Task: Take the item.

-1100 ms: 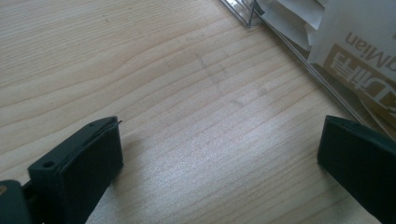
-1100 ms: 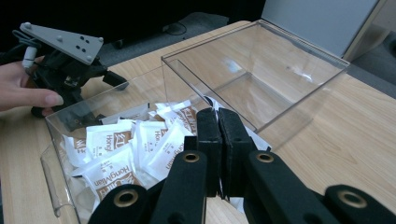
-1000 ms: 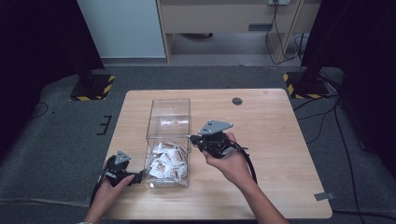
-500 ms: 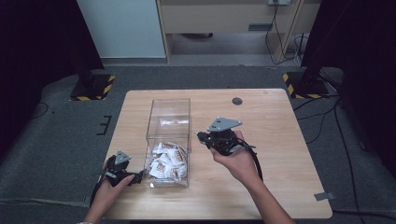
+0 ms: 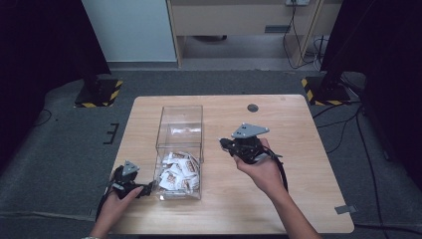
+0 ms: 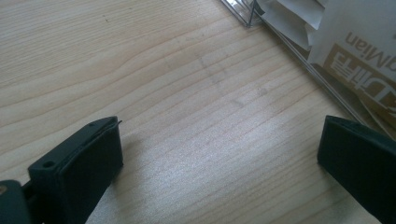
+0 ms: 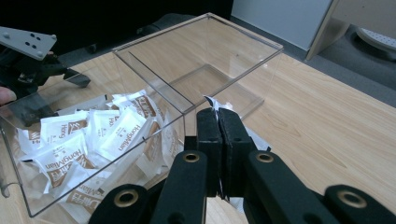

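I see the right tool (image 7: pixel 218 140) clenched on one white sachet (image 7: pixel 211 103) by its thin edge, at 3 o'clock of the clear box (image 5: pixel 180 130); left tool (image 5: pixel 148 188) released on the counter (image 5: pixel 298 129); sachet may slip.

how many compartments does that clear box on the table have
2. The clear box is split by a divider: the near compartment holds a pile of white sachets, and the far compartment has no pile, though something pale shows there from above.
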A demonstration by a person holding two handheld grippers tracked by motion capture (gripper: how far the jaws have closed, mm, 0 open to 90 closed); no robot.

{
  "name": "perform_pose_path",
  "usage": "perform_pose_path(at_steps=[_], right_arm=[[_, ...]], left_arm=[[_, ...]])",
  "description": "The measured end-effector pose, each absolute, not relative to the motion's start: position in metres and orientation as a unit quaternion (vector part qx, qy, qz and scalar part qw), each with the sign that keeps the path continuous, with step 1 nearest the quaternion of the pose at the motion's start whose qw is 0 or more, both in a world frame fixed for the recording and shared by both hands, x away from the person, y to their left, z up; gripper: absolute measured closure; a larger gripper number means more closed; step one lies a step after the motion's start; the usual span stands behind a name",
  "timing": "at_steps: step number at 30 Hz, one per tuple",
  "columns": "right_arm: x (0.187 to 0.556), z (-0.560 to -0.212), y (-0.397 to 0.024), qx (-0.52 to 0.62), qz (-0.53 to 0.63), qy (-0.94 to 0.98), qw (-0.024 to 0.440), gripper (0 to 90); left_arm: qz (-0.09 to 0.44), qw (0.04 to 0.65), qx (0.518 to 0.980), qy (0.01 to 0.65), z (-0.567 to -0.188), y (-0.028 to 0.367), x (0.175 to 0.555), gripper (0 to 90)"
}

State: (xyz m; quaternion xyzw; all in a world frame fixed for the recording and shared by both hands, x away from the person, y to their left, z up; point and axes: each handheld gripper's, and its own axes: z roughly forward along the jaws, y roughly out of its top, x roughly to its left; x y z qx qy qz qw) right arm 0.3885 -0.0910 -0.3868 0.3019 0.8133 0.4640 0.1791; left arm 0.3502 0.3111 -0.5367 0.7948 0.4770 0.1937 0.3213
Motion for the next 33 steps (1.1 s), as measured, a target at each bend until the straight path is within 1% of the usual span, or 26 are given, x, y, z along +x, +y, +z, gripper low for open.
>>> perform_pose_path(at_steps=[33], right_arm=[[0.399, -0.386, -0.136, 0.343, 0.463, 0.791, 0.204, 88.4]], left_arm=[[0.194, 0.321, 0.795, 0.477, -0.537, 0.311, 0.35, 0.0]])
